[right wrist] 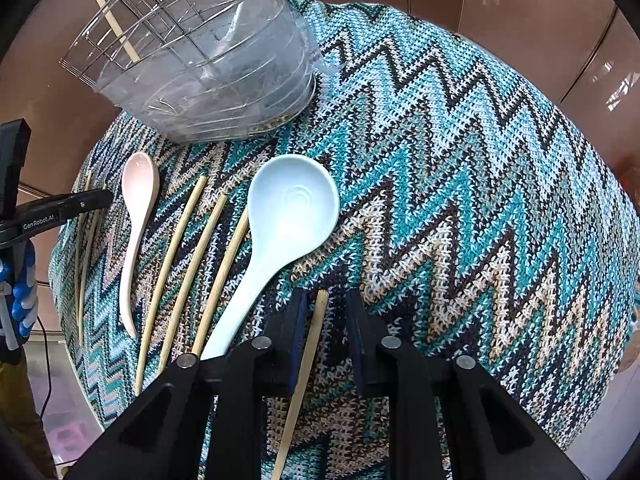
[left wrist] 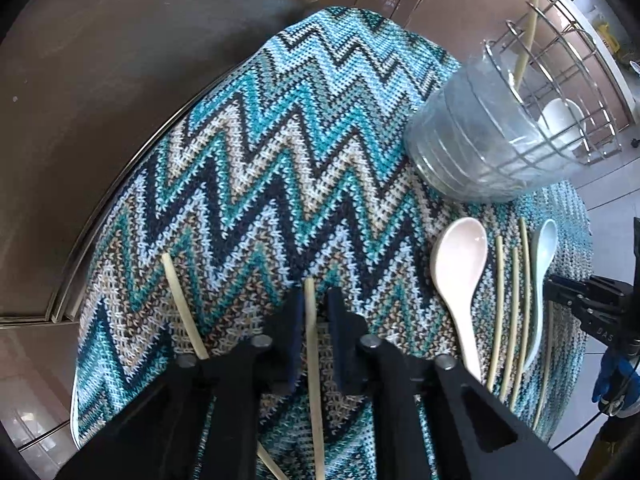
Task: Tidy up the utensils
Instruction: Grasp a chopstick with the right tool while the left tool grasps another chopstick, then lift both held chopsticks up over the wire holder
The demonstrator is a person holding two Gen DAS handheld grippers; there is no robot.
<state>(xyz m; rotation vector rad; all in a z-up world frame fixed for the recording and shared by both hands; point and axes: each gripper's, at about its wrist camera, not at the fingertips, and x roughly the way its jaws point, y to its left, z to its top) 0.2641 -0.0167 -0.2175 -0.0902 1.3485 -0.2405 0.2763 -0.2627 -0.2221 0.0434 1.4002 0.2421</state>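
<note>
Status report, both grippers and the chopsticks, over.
Left gripper open, astride one chopstick. Right gripper open, astride another chopstick. Blue spoon lies close beside it. Wire holder not blocked.

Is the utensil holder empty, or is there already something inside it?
Not empty. In the utensil holder one chopstick leans against its wire rim, and a white spoon shows through the wire basket.
</note>
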